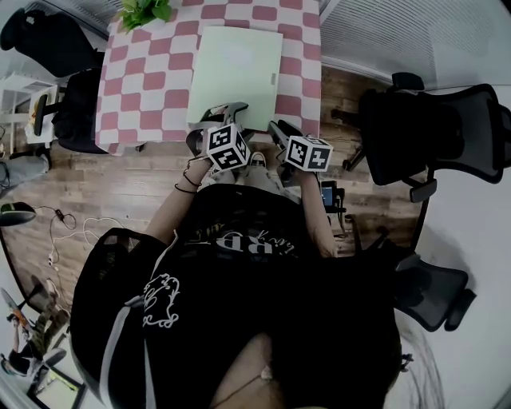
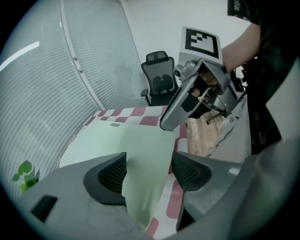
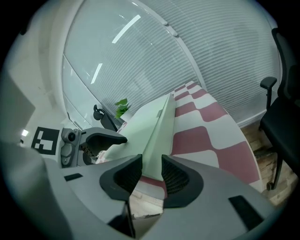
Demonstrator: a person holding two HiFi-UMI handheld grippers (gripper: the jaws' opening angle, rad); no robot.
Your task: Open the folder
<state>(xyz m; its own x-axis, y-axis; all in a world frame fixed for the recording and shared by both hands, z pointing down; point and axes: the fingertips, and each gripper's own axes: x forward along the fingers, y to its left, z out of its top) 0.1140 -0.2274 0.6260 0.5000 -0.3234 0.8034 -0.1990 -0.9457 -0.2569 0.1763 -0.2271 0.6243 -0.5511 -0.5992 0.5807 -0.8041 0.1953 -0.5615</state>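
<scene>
The pale green flat folder (image 1: 236, 76) lies on the red-and-white checked table (image 1: 128, 88), reaching its near edge. The green leafy plant (image 1: 145, 11) stands at the table's far left corner. 1 black office chair (image 1: 80, 108) stands left of the table, and 1 black mesh chair (image 1: 431, 132) stands to its right.

No legible text anywhere; print on person's dark shirt (image 1: 239, 244) too blurred to read.

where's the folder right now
In the head view the green folder lies on the checked table, right of its middle, its near edge by the left gripper and right gripper.
</scene>
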